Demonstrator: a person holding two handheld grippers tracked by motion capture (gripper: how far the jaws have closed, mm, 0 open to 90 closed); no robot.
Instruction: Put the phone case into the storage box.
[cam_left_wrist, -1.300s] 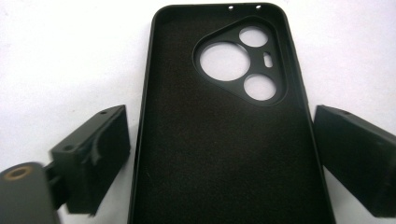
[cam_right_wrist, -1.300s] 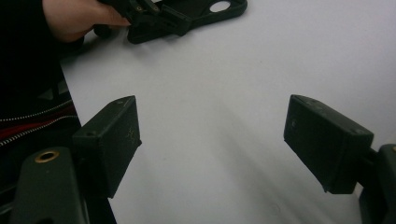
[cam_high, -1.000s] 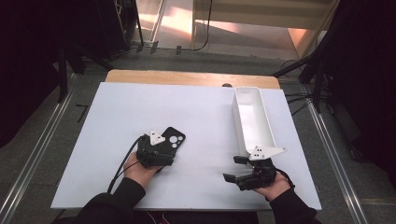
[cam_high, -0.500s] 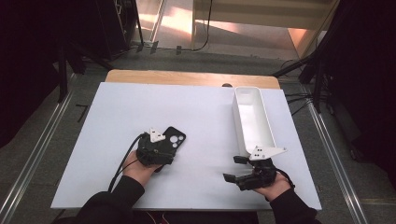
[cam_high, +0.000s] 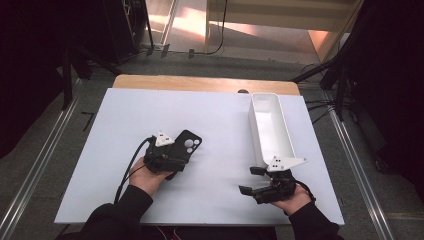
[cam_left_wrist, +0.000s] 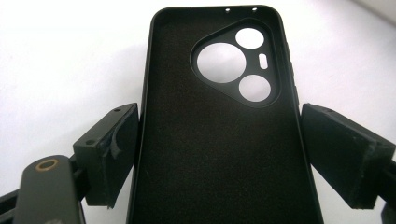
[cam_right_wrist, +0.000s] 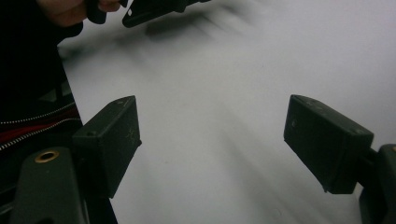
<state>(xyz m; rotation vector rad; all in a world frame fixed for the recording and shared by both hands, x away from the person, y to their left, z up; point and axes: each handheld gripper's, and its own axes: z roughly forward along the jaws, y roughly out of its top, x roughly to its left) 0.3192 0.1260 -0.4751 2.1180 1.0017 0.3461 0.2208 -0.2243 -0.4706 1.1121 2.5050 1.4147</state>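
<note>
Step in hand: pickup of black phone case, lying inner face up on white worktop, left of centre, near edge side. We hold left gripper astride case, jaws set against its long edges, gripping it across width. Right gripper idle near right, jaws wide, empty, beside near end of white tray. Next move, we judge: lift case level, carry right toward tray.

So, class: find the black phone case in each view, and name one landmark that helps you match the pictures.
High view: the black phone case lies left of centre, ahead of the left gripper.
Left gripper view: it fills the middle, inside up, between the jaws.
Right gripper view: I cannot make it out.
Shared landmark: the white table.
</note>
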